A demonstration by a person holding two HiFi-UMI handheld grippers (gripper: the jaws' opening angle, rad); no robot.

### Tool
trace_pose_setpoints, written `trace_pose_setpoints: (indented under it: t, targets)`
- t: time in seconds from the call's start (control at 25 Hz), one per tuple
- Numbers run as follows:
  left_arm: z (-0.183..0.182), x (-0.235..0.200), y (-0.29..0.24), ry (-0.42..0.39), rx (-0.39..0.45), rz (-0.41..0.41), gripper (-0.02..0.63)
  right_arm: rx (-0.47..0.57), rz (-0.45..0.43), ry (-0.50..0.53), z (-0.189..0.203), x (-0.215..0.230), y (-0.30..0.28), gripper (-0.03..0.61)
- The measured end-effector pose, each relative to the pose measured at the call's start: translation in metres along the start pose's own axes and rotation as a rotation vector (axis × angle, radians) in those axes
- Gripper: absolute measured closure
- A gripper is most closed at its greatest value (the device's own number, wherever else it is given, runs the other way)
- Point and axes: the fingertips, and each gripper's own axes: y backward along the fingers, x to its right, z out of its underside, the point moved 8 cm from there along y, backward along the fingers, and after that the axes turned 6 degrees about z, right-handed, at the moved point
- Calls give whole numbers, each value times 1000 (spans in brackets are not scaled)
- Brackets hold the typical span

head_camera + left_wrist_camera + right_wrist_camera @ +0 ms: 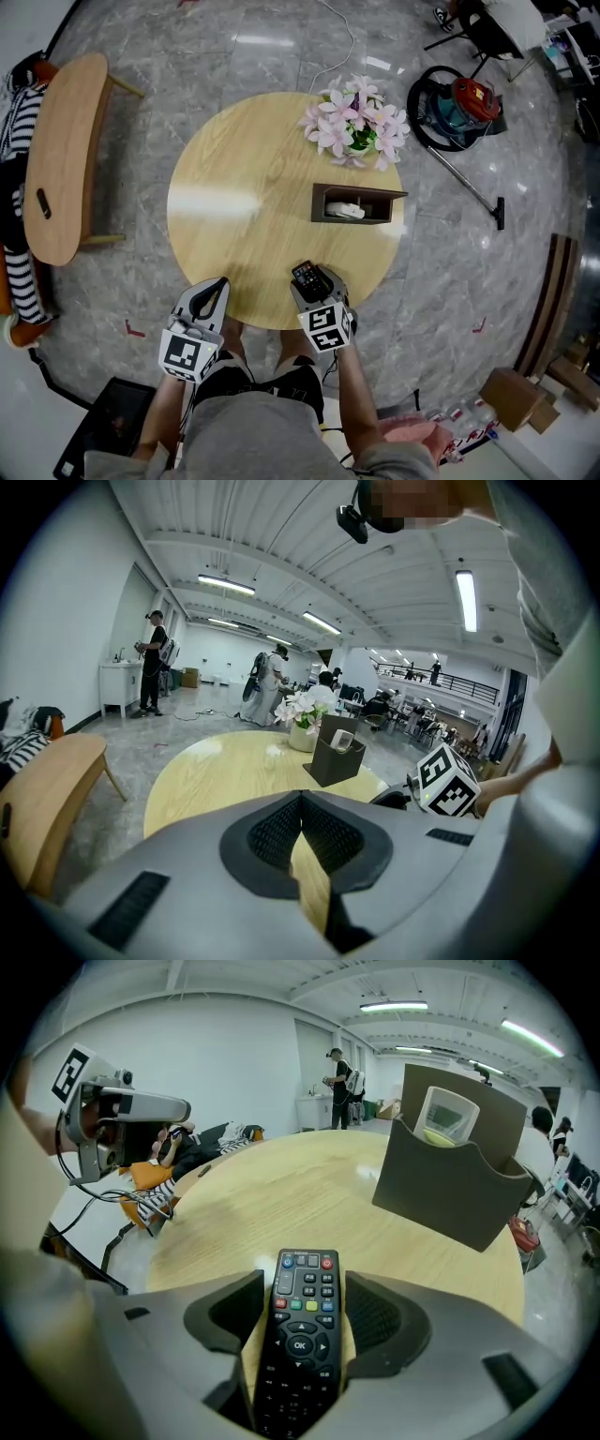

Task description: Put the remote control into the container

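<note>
Your right tool (316, 279) stands released astride the remote (305, 1288), which lies flat on the desk (253, 206) between its jaws, lined up for a lengthwise grip. The left tool (302, 808), beside it, is clenched on nothing. Only the right gripper view shows wood between pad and remote, while the head view shows the container (450, 1194) farther ahead.

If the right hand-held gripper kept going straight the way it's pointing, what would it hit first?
Probably the table, almost at once. The right hand-held gripper tilts down at it, jaws open around the remote lying there. The container stands farther off, likely above that line.
</note>
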Motion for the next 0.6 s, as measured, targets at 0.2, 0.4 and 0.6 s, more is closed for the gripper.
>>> trace_pose_setpoints:
  t: [0.2,0.4,0.6]
  targets:
    - [2,-3,2,13,2,-7,607,-31,7,23,-1,0,-2,311]
    - [-3,-3,2,4,4,-12,607,-61,-13,29,0,-1,-3,311]
    - [-4,-4,1,4,7,-11,607,-69,-11,34,-1,1,-3,313]
